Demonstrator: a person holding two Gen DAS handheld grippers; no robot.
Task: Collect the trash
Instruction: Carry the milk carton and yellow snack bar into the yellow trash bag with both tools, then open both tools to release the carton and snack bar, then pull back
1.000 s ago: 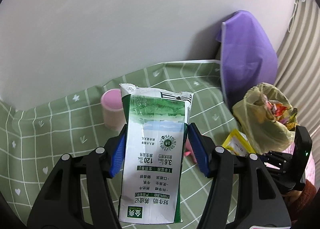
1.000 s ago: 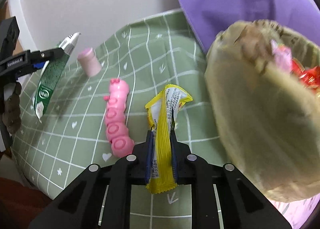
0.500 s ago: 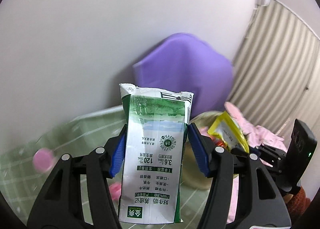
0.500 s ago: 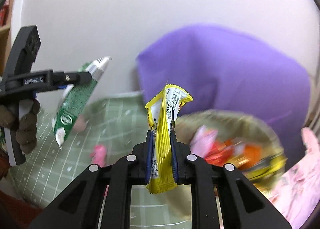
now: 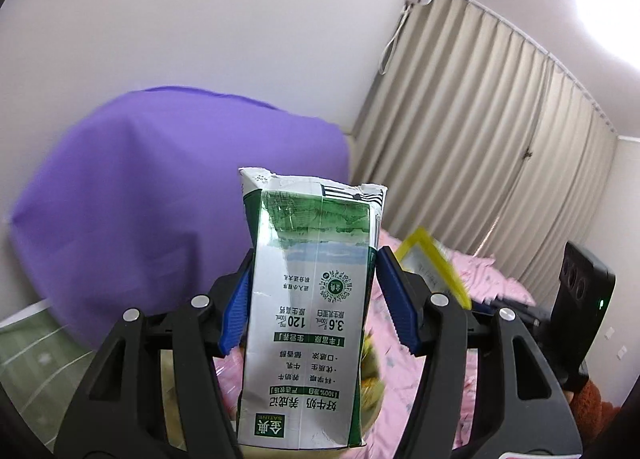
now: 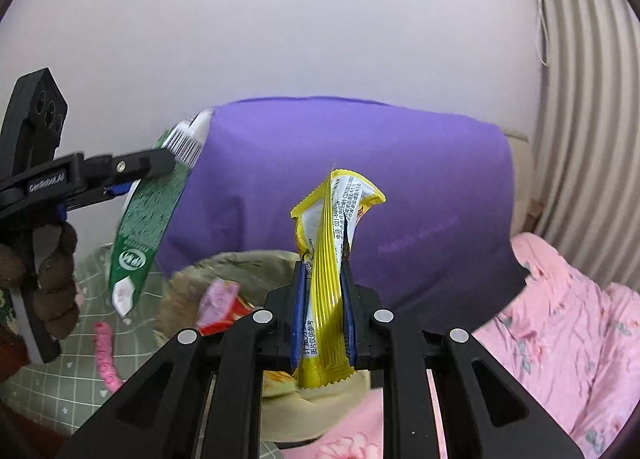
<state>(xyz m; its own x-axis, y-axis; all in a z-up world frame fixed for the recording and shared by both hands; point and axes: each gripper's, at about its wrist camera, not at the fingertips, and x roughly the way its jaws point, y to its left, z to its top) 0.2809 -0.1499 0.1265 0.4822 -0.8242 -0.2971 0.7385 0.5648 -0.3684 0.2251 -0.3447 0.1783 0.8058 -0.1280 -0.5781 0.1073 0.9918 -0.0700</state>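
Your left gripper (image 5: 314,299) stands about half open, its blue pads (image 5: 394,299) pressed against both long sides of a flattened green-and-white milk carton (image 5: 310,331). The carton's long axis runs straight out along the fingers, torn end pointing away and up; from the right wrist it slants, the far end high against the purple cloth (image 6: 360,187). Your right gripper (image 6: 322,313) is nearly closed, pinching a crumpled yellow wrapper (image 6: 328,271) between its blue pads (image 6: 298,311). The wrapper stands upright along the fingers, its open flared end on top. Both pieces hang in the air, the wrapper right above the olive trash bag (image 6: 240,271), which holds pink and red scraps. Your gloved left hand (image 6: 52,271) grips its handle at the left, level with the carton. A pink toy (image 6: 105,355) lies on the green checked cloth (image 6: 52,387), beside pink bedding (image 6: 560,339).
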